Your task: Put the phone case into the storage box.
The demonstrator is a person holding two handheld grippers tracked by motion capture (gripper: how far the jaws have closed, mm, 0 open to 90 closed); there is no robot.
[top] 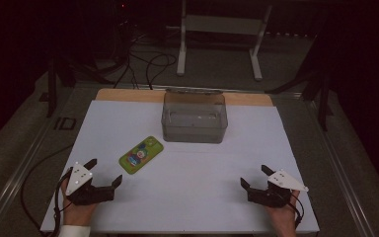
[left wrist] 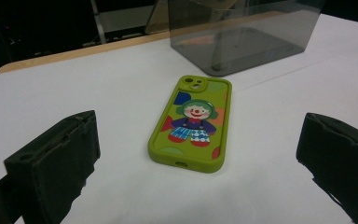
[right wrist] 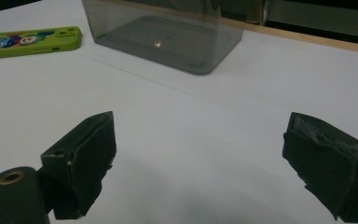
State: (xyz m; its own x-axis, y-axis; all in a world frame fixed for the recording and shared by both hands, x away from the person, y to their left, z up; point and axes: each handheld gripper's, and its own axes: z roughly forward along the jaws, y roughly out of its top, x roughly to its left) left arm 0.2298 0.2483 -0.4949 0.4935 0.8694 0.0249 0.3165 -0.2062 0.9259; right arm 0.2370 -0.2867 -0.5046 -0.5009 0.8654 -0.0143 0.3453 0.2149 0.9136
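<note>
1. While both hands rested at the near edge of the white-covered bench (top: 187, 197), the left tool (top: 103, 173) stood wide apart, nothing between its jaws.
2. Right tool (top: 256, 175) likewise spread wide, empty, low over the bench near the right corner.
3. Green phone case (top: 141, 154) with a clown picture lay flat, back upward, just ahead of the left tool and to its right; in the left gripper view it sat (left wrist: 191, 123) between the jaws' lines but beyond them, untouched.
4. Smoky clear box (top: 194, 116) stood upright at the far middle of the bench, apart from the case.
</note>
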